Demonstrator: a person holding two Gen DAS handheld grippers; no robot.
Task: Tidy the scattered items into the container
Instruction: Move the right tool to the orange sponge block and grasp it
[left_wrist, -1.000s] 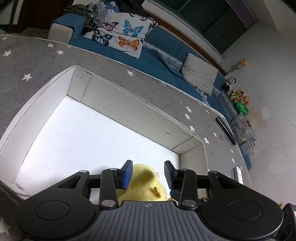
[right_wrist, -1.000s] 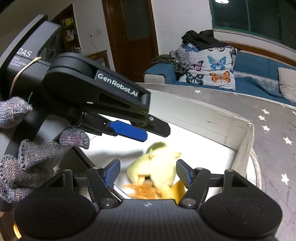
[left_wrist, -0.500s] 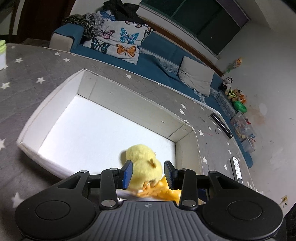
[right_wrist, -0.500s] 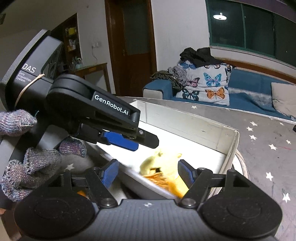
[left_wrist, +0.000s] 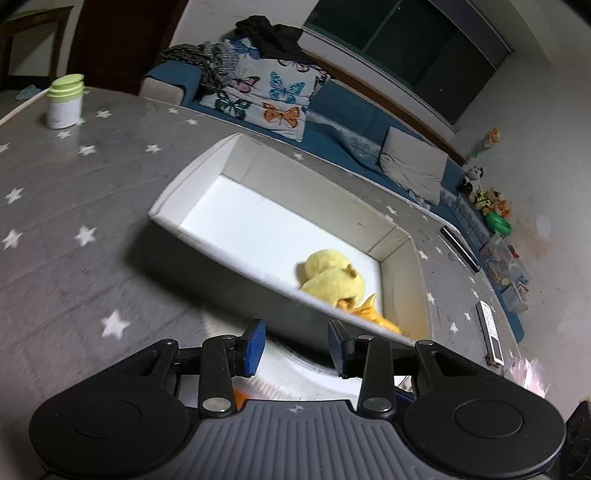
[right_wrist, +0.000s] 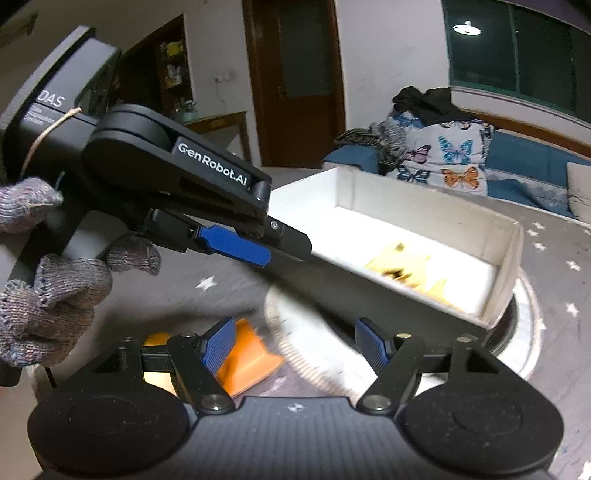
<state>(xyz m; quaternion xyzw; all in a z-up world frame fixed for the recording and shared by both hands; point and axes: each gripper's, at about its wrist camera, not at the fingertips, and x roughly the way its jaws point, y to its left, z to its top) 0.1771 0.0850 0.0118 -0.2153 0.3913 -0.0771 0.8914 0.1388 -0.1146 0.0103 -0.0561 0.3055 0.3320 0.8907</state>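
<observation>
Left gripper: left gripper (left_wrist: 295, 345) is released, jaws apart with nothing between them; it hangs short of the near wall of the box, angled down toward the counter.
Left hand: a gloved hand (right_wrist: 55, 291) holds that gripper's handle, seen from the right wrist camera, to the left of the right gripper.
Jar: a white jar with a green lid (left_wrist: 64, 101) stands far ahead and to the left of the left gripper, well apart from the box; judged not in anyone's way.
Counter: grey, star-printed counter (left_wrist: 74, 206) carries everything in view.
Box: white box (left_wrist: 207, 236), the container, lies just ahead of both grippers, open side up so things can be dropped in from above.
Duck: yellow plush duck (left_wrist: 332, 277) lies inside the box at its right end, ahead and slightly right of the left gripper, its orange feet toward the near wall; judged already tidied.
Orange piece: an orange item (right_wrist: 247, 354) lies on the counter outside the box, just behind the left finger of the right gripper; what it is cannot be told through the blur, but it is probably next to collect.
Round mat: a pale round mat (right_wrist: 524, 332) pokes out from under the box's right end.
Right gripper: right gripper (right_wrist: 295, 345) is released, jaws having just widened, nothing between them.
</observation>
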